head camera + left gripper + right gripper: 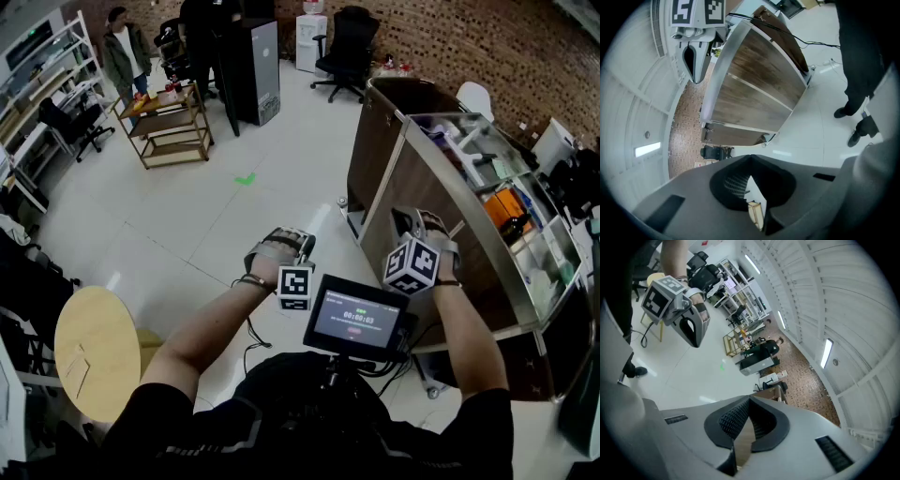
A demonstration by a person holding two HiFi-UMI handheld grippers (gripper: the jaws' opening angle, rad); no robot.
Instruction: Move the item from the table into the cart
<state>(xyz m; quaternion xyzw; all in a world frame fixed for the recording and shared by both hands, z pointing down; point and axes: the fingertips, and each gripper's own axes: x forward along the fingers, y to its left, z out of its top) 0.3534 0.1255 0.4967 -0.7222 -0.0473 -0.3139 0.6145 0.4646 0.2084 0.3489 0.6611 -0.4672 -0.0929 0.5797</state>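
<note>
A wooden cart (173,122) with a few small items on its top shelf stands far off at the upper left; it also shows small in the right gripper view (733,343). A round wooden table (94,352) sits at the lower left with nothing clearly on it. My left gripper (292,239) is held in the air at mid-frame, its jaws meeting at the tips (750,159) with nothing between them. My right gripper (408,223) hovers beside it near the counter, shut and empty (749,401). Each gripper shows in the other's view, the right (696,56) and the left (691,326).
A tall wood-panelled counter (441,187) with a metal rim stands close on the right. A black cabinet (253,70), an office chair (347,42) and a standing person (127,52) are at the back. Shelving (37,75) lines the left wall. A small screen (356,323) sits below the grippers.
</note>
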